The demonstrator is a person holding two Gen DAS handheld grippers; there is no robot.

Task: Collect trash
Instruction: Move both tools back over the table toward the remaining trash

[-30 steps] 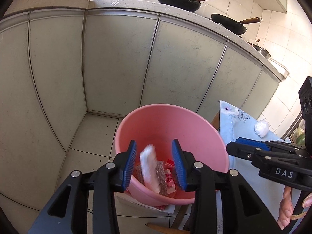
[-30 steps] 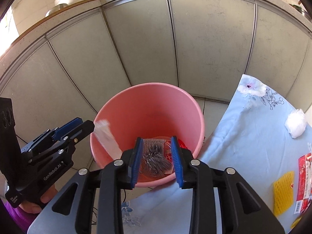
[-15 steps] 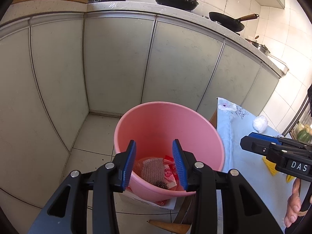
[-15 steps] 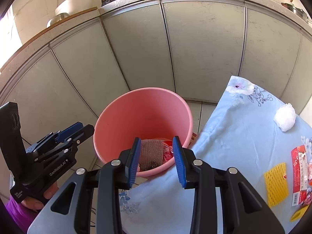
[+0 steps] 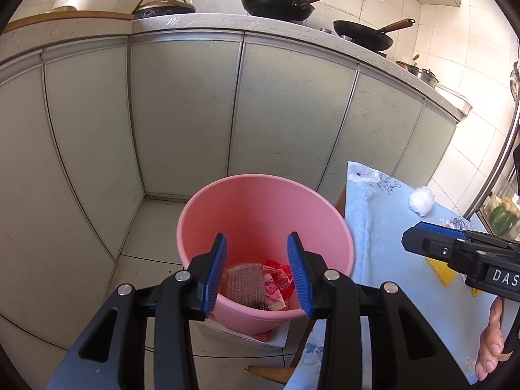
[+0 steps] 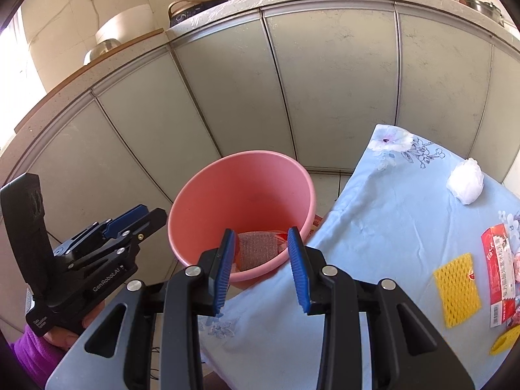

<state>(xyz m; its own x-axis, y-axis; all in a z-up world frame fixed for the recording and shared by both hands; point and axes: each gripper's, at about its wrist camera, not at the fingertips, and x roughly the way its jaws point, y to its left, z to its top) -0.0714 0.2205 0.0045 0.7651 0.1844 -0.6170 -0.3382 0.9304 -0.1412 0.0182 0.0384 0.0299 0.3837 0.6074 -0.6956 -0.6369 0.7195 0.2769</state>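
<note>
A pink bucket stands on the floor by the cabinets, also in the right wrist view. It holds bubble wrap and red wrappers. My left gripper is open and empty above the bucket's near rim. My right gripper is open and empty over the table's corner, beside the bucket. On the blue floral tablecloth lie a white crumpled wad, a yellow foam net and a red wrapper.
Grey cabinet doors stand behind the bucket, with black pans on the counter above. A white box lies under the bucket. The tiled floor runs left of it.
A white piece that was falling from my left gripper has dropped into the bucket. Both grippers have pulled back and up from the bucket, staying open.
</note>
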